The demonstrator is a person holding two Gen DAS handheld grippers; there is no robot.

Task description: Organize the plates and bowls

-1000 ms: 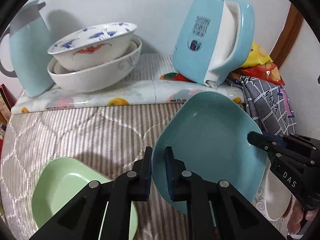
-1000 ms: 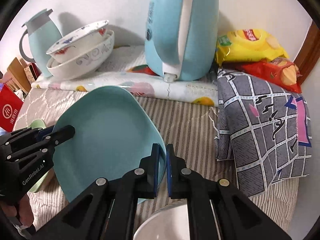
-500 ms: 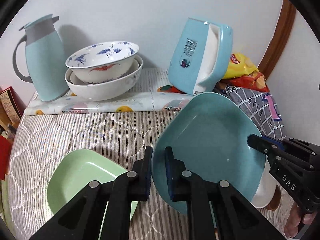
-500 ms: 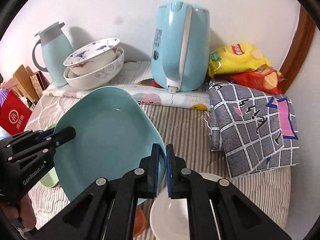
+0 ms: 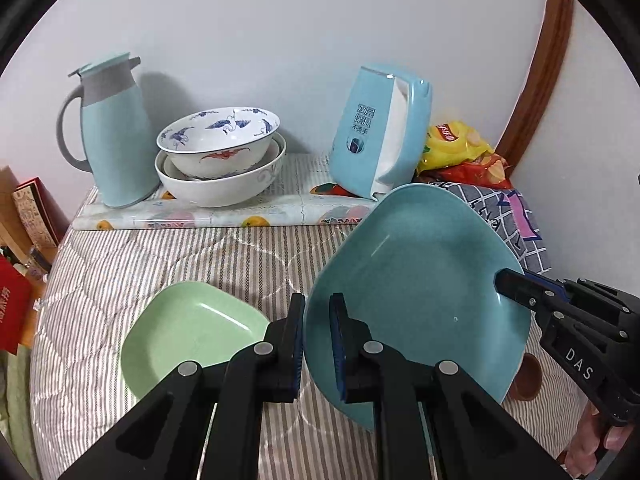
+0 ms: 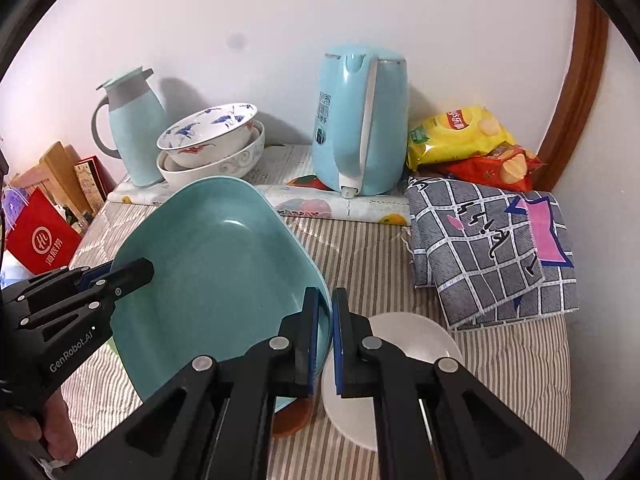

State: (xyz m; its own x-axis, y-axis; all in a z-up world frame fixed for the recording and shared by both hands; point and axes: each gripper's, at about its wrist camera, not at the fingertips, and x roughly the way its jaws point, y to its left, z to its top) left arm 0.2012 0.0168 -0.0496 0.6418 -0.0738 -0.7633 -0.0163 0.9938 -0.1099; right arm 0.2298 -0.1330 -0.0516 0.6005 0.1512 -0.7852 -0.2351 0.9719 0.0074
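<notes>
A large teal square plate (image 5: 412, 280) (image 6: 216, 276) hangs tilted above the striped tablecloth, held from both sides. My left gripper (image 5: 317, 340) is shut on its left rim; my right gripper (image 6: 326, 340) is shut on its right rim. A light green square plate (image 5: 192, 332) lies on the cloth, left of and below the teal one. Under the right gripper sits a white plate (image 6: 400, 344), with a small brown dish (image 6: 290, 420) partly hidden under the teal plate. Two stacked white bowls (image 5: 220, 160) (image 6: 212, 144), the upper with blue and red birds, stand at the back.
Against the wall stand a light blue thermos jug (image 5: 108, 136) (image 6: 132, 124) and a light blue electric kettle (image 5: 380, 136) (image 6: 360, 120). Chip bags (image 6: 464, 136) and a folded grey checked cloth (image 6: 492, 248) fill the back right corner. A red bag (image 6: 40, 240) and boxes crowd the left edge.
Both grippers have risen and drawn back from the wall with the teal plate. More of the table shows: the whole green plate, the white plate and the brown dish.
</notes>
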